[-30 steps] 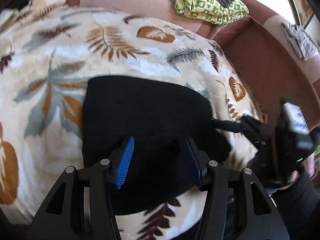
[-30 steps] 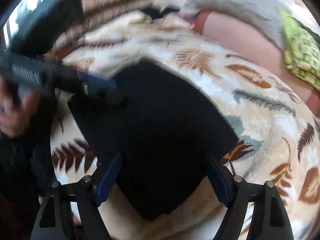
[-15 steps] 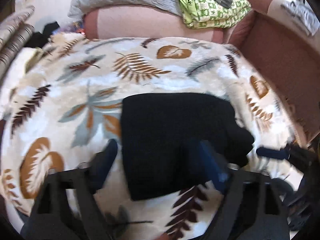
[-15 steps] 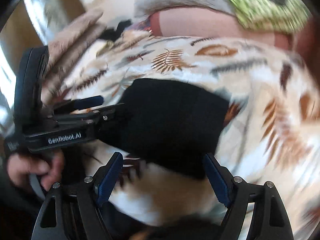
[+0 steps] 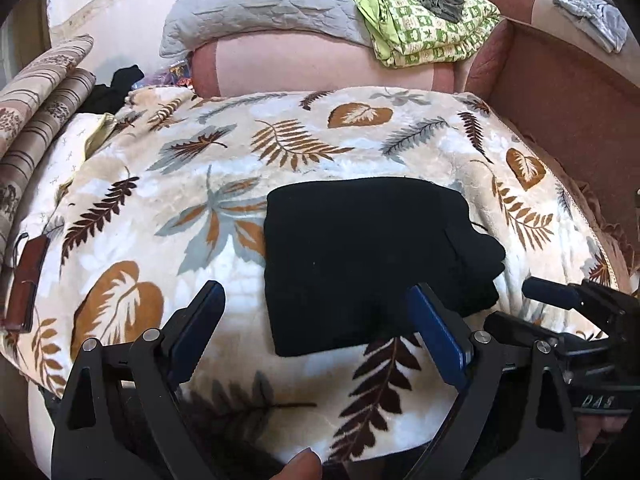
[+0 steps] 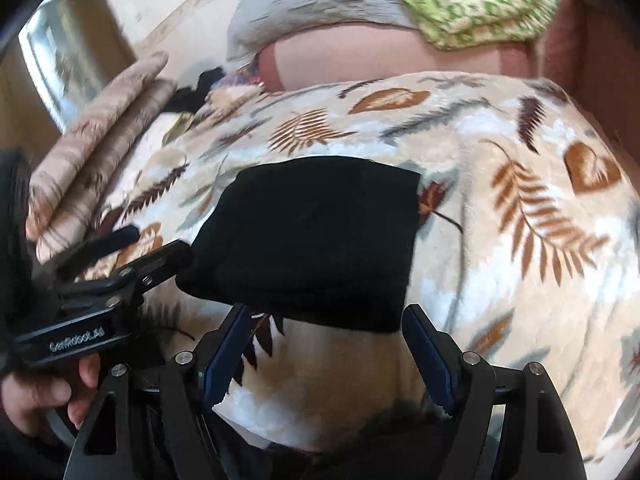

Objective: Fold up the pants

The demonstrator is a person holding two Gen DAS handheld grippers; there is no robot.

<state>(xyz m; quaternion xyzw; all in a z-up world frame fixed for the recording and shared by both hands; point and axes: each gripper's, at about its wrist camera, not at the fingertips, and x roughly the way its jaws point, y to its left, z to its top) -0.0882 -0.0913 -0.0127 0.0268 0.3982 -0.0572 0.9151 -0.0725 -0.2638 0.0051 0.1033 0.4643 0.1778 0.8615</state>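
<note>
Pants [image 5: 360, 264], black and folded into a compact rectangle, lie flat on the leaf-print blanket [image 5: 280, 148] just ahead of both our grippers. Our left gripper [image 5: 316, 332] is opening wide, our right gripper [image 6: 326, 354] closing slightly; both are empty and clear of the cloth.

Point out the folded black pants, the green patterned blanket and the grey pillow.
folded black pants [image 5: 360, 256], left wrist view, middle of top layer.
green patterned blanket [image 5: 424, 32], left wrist view, folded top.
grey pillow [image 5: 260, 12], left wrist view, quilted face.

Your folded pants [image 5: 360, 256] lie mid-frame on the blanket [image 5: 280, 140]; pillows [image 5: 256, 8], apparently stacked, sit behind at top.
</note>
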